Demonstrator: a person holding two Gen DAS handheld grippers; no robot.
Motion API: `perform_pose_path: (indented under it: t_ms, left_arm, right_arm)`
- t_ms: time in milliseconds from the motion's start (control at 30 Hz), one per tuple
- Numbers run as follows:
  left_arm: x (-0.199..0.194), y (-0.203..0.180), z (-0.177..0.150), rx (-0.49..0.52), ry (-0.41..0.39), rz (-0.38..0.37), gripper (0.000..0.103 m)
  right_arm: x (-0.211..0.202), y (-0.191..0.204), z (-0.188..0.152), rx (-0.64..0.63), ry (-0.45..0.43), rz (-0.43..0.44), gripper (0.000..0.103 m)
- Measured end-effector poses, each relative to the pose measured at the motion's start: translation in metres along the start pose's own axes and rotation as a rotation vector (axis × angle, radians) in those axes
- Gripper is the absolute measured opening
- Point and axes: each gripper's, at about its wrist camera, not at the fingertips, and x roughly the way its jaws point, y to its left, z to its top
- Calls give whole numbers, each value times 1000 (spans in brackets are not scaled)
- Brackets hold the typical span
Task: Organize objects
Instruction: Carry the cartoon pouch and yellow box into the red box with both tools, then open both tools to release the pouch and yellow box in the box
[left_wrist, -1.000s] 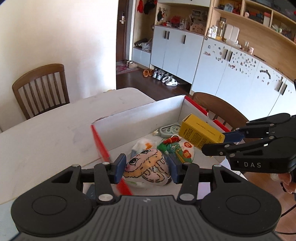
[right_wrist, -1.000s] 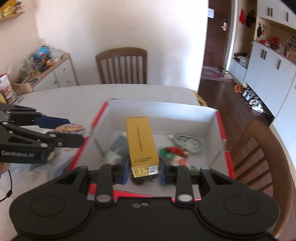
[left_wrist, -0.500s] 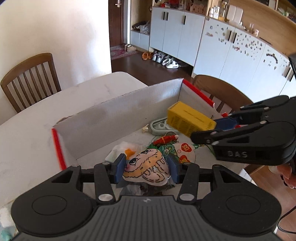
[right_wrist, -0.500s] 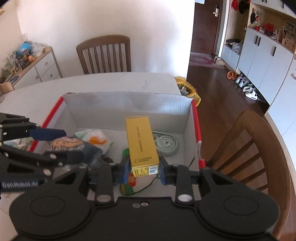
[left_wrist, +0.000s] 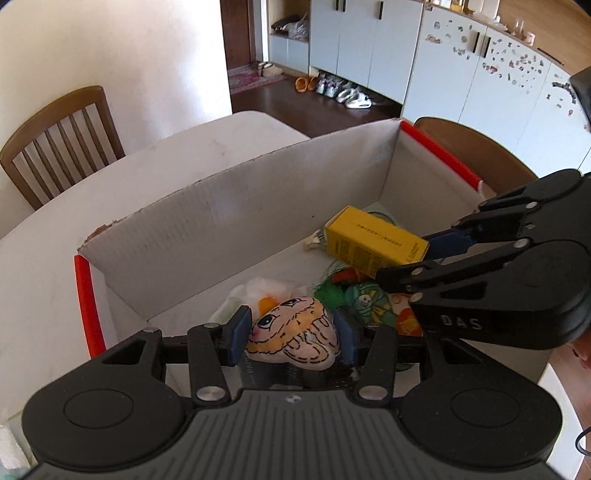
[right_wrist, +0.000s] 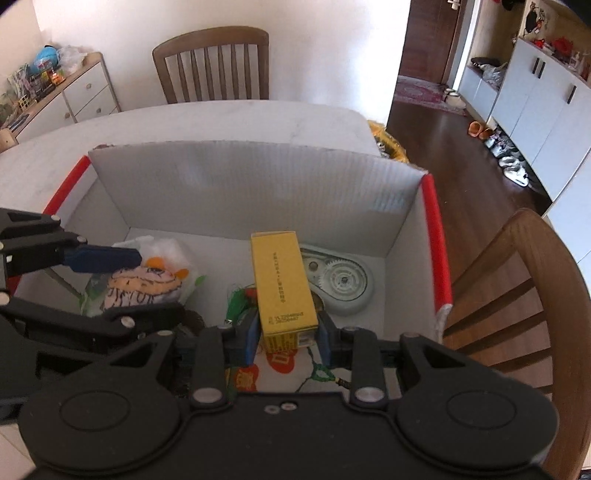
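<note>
White counter (right_wrist: 229, 122) carries an open white box with red-edged sides (right_wrist: 434, 243); we report from the nearest items outward. Nearest in the left wrist view, the left gripper (left_wrist: 291, 328) has its jaws at a middling width, pressed on a flat pouch printed with a cartoon face (left_wrist: 295, 332). We observe the pouch held above the near left part of the box interior, over a clear bag with an orange spot (left_wrist: 264, 293). Nearest in the right wrist view, the right gripper (right_wrist: 286, 334) has its jaws narrow, clamped on the near end of a yellow carton (right_wrist: 282, 284). We note the carton's long axis running straight away from the jaws toward the far wall (right_wrist: 258, 192). It hangs over a green and red packet (right_wrist: 240, 295) and beside a grey tape dispenser (right_wrist: 343, 282) at the right side of the floor. Both held items lie directly ahead of their own jaws, inside the box outline, pouch left and carton right. We judge that release depends on lowering each straight down; clearance between the two grippers appears adequate. Beyond the box stands a wooden chair (right_wrist: 214, 62).
</note>
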Motion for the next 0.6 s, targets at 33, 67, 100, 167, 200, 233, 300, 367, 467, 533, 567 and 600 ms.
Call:
perform_pose_path:
  t_ms: [33,67,100,167,200,233,300,367,467,533,567,600]
  left_arm:
    - [2,2,1,-3,8,0,48]
    - [5,3,2,-5,16,2,48]
    - [6,4,3,-6,23,2,48]
    - [9,5,4,-15,36,-6,48]
    - [11,6,5,-16,45,-12,49]
    - [12,5,5,-13,55,-14,50]
    - [15,5,6,-6,70,-10,51]
    - [16,3,6,6,78,-10,52]
    - [16,2,6,14,81,-9,53]
    - [15,1,5,14,80,-6,57]
    - [15,1,5,12,79,-4,60]
    - [14,0,4,11,77,-4,61]
  right_arm:
    - [0,0,0,-4,-1,2,30]
    - [1,1,0,-10,0,4,30]
    - [1,1,0,-15,1,8,30]
    - [1,1,0,-19,1,18,30]
    - [1,2,0,-18,-1,19,29]
    - [1,2,0,-17,-2,21,30]
    - [1,0,0,-15,-3,26,30]
    - [0,-3,1,-10,-1,31,30]
    - [-3,-6,0,-1,-3,37,31]
    - [-7,-5,-1,-8,-10,41,32]
    - [-9,-6,0,-12,-14,38,34]
    - [-11,-6,-1,-14,-18,38,34]
